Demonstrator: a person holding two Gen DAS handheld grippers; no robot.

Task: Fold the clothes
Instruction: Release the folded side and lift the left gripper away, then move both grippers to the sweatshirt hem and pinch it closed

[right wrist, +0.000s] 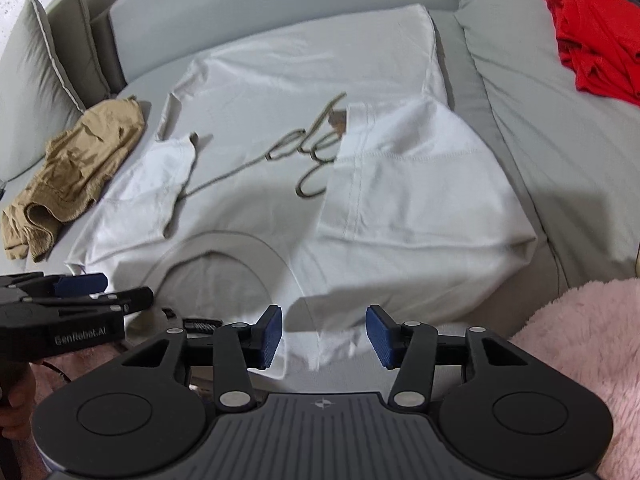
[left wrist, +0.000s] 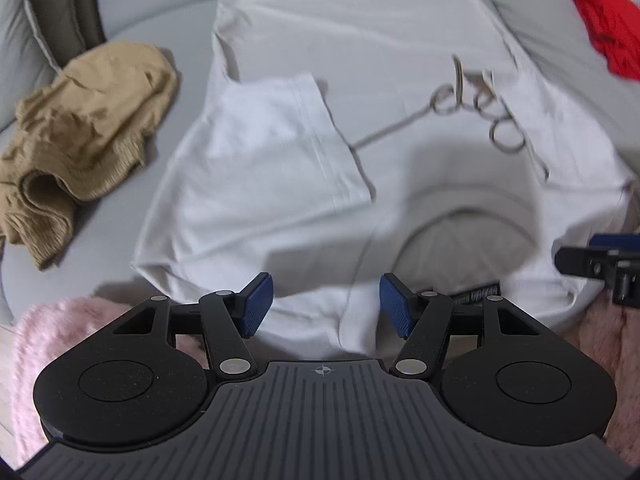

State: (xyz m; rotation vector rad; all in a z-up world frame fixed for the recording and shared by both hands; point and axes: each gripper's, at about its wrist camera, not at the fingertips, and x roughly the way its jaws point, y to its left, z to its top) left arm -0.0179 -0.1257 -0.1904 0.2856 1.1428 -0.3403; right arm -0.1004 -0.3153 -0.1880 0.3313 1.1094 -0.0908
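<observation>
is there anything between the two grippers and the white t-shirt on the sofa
Nothing visible. Both the left gripper and right gripper hang open right over the collar edge of the white t-shirt, with only shirt fabric below their pads.

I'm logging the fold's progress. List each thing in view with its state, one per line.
white T-shirt: spread flat on the sofa, front up, collar nearest the grippers.
left sleeve: folded in over the chest.
right sleeve: folded in over the chest.
tan garment: crumpled, unfolded.
red garment: bunched on the cushion.
left gripper: fingers open, empty.
right gripper: fingers open over the shirt's shoulder edge, not pinching it.
</observation>
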